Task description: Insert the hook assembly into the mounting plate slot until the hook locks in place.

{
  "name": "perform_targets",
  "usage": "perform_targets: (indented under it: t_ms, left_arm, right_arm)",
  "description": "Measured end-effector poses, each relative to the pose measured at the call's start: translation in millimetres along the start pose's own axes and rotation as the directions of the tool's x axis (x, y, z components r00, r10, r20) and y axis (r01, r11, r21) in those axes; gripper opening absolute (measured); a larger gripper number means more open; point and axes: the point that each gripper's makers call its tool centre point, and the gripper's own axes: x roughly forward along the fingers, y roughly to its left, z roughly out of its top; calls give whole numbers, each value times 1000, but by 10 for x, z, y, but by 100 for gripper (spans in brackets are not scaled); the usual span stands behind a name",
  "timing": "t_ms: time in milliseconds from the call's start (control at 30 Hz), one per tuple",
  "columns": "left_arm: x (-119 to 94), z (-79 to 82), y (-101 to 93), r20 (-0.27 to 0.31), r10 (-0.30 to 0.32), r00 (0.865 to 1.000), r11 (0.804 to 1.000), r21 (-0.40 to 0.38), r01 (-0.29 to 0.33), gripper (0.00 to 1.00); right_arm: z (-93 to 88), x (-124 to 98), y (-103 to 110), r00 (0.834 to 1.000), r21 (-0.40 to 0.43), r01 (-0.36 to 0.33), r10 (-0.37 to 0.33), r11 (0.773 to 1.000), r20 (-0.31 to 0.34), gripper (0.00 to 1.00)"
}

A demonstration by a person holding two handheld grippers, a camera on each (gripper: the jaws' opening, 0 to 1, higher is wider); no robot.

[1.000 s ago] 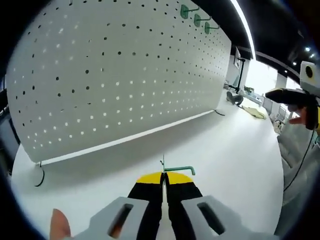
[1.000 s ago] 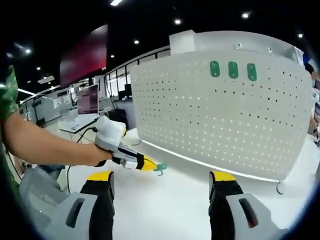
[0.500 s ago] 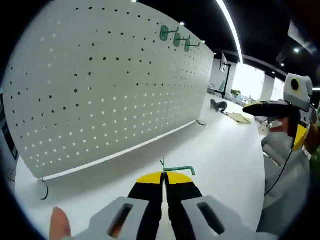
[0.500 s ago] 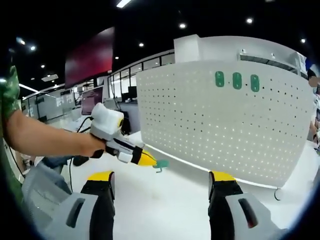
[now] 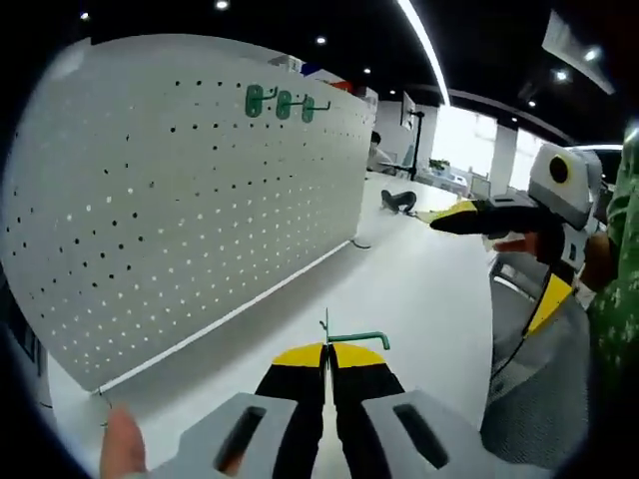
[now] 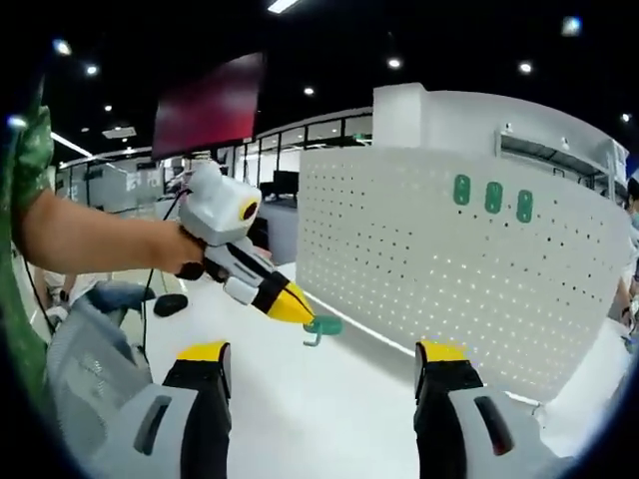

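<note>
A green hook assembly (image 5: 356, 339) sticks out from the yellow tips of my left gripper (image 5: 326, 351), which is shut on it. From the right gripper view the same hook (image 6: 321, 326) hangs at the left gripper (image 6: 290, 307) tip, held up in the air in front of the white pegboard (image 6: 449, 269). The pegboard (image 5: 180, 200) stands upright on the white table, with three green hooks (image 5: 283, 103) mounted near its top, also seen as green hooks (image 6: 492, 197). My right gripper (image 6: 319, 364) is open with nothing between its jaws, and it shows as the right gripper (image 5: 469, 215) at the right.
The white table (image 5: 419, 299) runs along the foot of the pegboard. A person's arm (image 6: 90, 239) holds the left gripper. A grey chair (image 6: 90, 369) stands at the left. Desks and monitors fill the dim room behind.
Both views have swung, so the pegboard sits further off and more to the left in the left gripper view. The left gripper with the hook has risen higher in the right gripper view.
</note>
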Motion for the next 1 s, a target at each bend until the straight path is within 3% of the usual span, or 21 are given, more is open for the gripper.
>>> perform_targets:
  t_ms: [267,467,767,1000]
  left_arm:
    - [-181,124,-196,-30,-30,999,998,52,32,2]
    - [-248,101,-261,-77,-34,996,997,63,39,2]
    - [-276,127,-360,-120,-38,992,997,61,46,2]
    - [-290,200,-452,-117,-66,991,996,54,73,2]
  right_arm:
    - [20,-48,104,1000,-122,-15,13,992,-17,74]
    - [-8,-66,159,999,-293,-10,-3,956,-45,70]
    - [9,-73,198,999,-383,-9,-10,924,-47,64]
    - [44,-109,168,999,-398,-12,-4,917,-37,53]
